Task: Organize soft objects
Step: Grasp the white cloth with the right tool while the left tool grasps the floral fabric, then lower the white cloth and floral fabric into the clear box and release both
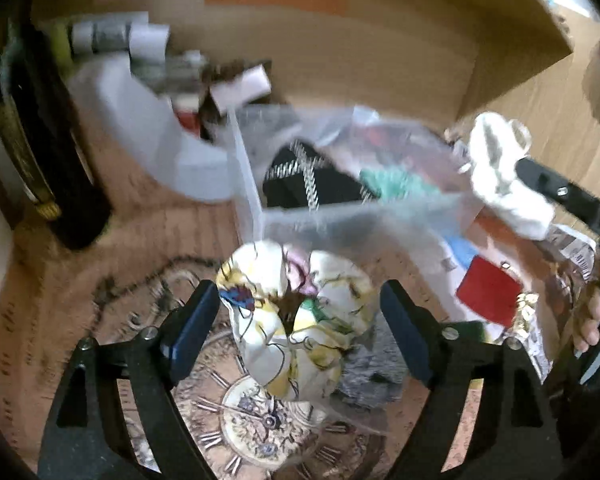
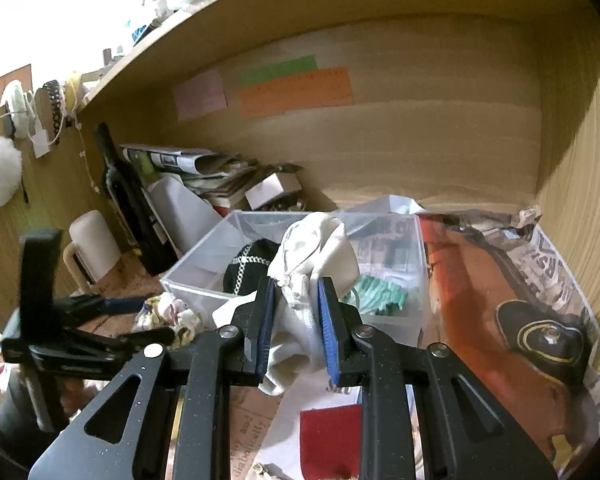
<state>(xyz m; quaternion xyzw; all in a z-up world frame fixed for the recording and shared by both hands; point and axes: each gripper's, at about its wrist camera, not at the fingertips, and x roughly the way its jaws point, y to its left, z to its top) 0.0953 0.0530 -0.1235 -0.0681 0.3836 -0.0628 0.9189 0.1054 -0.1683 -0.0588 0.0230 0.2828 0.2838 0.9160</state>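
Note:
A floral silk scrunchie point(image 1: 296, 312) lies on the clock-print mat point(image 1: 260, 424), just in front of the clear plastic box point(image 1: 300, 216). My left gripper point(image 1: 300, 332) is open, a finger on either side of the scrunchie and neither pad pressing it. My right gripper point(image 2: 296, 320) is shut on a cream-white cloth point(image 2: 320, 248), held up over the near wall of the box point(image 2: 196, 280). Inside the box sit a black piece with a white chain pattern point(image 2: 252, 260) and a green knitted piece point(image 2: 380, 292). In the right wrist view the left gripper point(image 2: 148, 318) is low at the left beside the scrunchie point(image 2: 172, 316).
A dark bottle point(image 2: 132, 208), a white mug point(image 2: 94, 244) and stacked papers point(image 2: 204, 172) stand at the back left. Newspaper point(image 2: 540, 272) and a red square point(image 2: 332, 440) lie to the right. A grey fabric piece point(image 1: 372, 376) rests beside the scrunchie. Wooden shelf walls enclose the space.

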